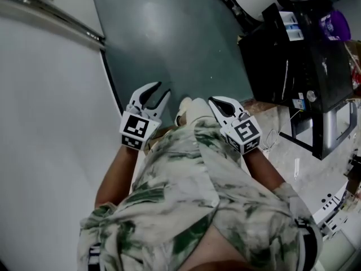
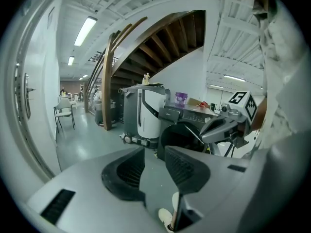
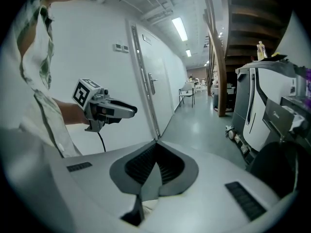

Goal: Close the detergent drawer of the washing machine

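Observation:
The dark front-loading washing machine [image 2: 183,130] stands ahead across the floor, with a purple cup [image 2: 181,98] on top. It also shows at the head view's upper right [image 1: 293,61] and at the right gripper view's right edge [image 3: 284,144]. Its drawer front [image 2: 171,114] juts out at the top left of the machine. My left gripper [image 2: 154,152] is open, with only floor seen between its fingers. My right gripper [image 3: 155,147] is shut with nothing in it. Both are held in front of the person's body [image 1: 162,92] [image 1: 213,100], well short of the machine.
A white wall with a door [image 3: 150,89] runs along the left. A white and grey appliance [image 2: 146,115] stands beside the washing machine, under a wooden staircase [image 2: 160,38]. A chair [image 2: 64,111] stands far down the hall. The green-grey floor [image 1: 169,33] stretches ahead.

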`<state>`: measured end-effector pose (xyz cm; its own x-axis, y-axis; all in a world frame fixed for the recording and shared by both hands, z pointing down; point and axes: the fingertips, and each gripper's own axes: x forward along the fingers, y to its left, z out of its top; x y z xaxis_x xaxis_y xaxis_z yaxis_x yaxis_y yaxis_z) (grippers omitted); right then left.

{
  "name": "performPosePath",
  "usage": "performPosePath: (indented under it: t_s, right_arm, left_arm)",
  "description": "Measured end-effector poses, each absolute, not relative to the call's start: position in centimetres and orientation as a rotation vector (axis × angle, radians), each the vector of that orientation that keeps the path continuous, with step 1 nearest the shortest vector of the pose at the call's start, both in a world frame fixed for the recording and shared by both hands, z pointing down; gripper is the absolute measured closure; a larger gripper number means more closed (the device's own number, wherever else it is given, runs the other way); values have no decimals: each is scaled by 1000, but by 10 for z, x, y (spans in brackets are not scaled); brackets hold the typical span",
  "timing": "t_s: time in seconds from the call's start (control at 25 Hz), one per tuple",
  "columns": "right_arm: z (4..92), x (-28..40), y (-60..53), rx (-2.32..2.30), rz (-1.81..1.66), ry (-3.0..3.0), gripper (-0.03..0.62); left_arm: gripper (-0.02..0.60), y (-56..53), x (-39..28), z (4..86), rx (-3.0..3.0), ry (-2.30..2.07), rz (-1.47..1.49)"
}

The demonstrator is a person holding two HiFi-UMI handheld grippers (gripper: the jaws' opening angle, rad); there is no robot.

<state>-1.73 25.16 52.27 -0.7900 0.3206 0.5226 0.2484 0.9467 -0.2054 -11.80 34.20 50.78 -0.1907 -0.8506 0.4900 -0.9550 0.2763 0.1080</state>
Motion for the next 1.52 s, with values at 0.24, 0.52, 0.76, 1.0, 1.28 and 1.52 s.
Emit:
performPosePath:
  t_s: [0.24,0.52,0.76,1.0,1.28,1.52]
  right_arm:
    - [485,-66,172,-305,203,-2527,572]
    - [443,-72,120,-131,246,-2558,572]
    - [434,-69,75,72,325,-2566,572]
    - [429,-73,38,336,366,-2558,572]
    - [413,-89,9,618,422,-2535,572]
    - [410,-92,-1,858,481,-2481,572]
  left_arm:
    - [451,254,-172,458,1712,-2053,370]
    - [451,188,-197,413,1841,-1968,421]
    - [451,126,-213,406,1953,-1858,470]
    - [442,61,-224,411,2151,-1676,486]
    - [440,-3,-245,417,2304,-1491,556]
    - [437,-39,-249,429,2406,-1311,586]
